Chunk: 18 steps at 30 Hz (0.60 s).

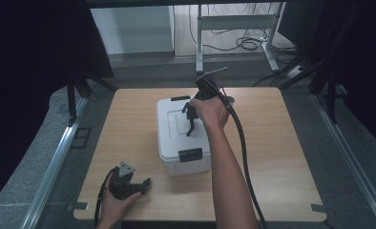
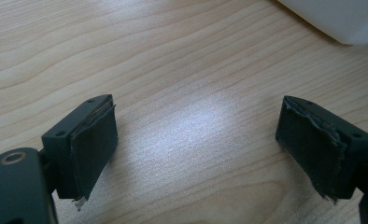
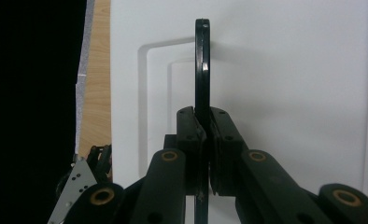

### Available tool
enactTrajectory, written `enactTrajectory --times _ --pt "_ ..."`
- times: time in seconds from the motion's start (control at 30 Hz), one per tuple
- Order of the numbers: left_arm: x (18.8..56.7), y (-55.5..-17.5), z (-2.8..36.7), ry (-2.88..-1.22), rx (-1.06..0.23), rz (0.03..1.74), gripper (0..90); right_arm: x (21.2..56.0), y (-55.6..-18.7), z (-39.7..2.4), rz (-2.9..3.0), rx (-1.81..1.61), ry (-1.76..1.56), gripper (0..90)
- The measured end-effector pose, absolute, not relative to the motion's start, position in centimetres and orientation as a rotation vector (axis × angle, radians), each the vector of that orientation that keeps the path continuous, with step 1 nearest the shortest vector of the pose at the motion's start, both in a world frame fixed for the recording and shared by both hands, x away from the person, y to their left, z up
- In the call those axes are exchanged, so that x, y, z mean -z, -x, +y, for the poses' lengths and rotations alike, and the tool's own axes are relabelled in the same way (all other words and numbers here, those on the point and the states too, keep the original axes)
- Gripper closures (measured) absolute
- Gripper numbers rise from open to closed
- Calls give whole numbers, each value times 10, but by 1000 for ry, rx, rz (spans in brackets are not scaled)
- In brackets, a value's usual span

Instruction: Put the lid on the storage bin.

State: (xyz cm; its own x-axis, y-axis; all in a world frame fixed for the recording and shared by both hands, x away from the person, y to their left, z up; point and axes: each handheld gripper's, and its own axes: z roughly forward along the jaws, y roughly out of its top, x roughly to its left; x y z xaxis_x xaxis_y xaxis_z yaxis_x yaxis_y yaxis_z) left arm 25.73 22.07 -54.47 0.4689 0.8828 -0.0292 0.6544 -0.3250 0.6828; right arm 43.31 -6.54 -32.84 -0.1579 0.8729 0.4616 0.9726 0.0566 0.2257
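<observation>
A white lidded box [image 1: 182, 136] sits mid-worktop [image 1: 129, 124]. The right claw [image 3: 204, 135] is clamped on the box's upright black handle [image 3: 202, 70], seemingly ready to lift, which calls for a straight upward pull. The left claw [image 2: 196, 149] rests near the worktop's front edge, wide open and empty.
</observation>
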Motion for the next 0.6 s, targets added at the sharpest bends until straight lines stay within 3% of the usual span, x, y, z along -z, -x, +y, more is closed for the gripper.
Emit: enactTrajectory --times 0.6 --pt "545 -257 220 -2086 -464 1270 126 344 -437 -61 -2121 711 1885 848"
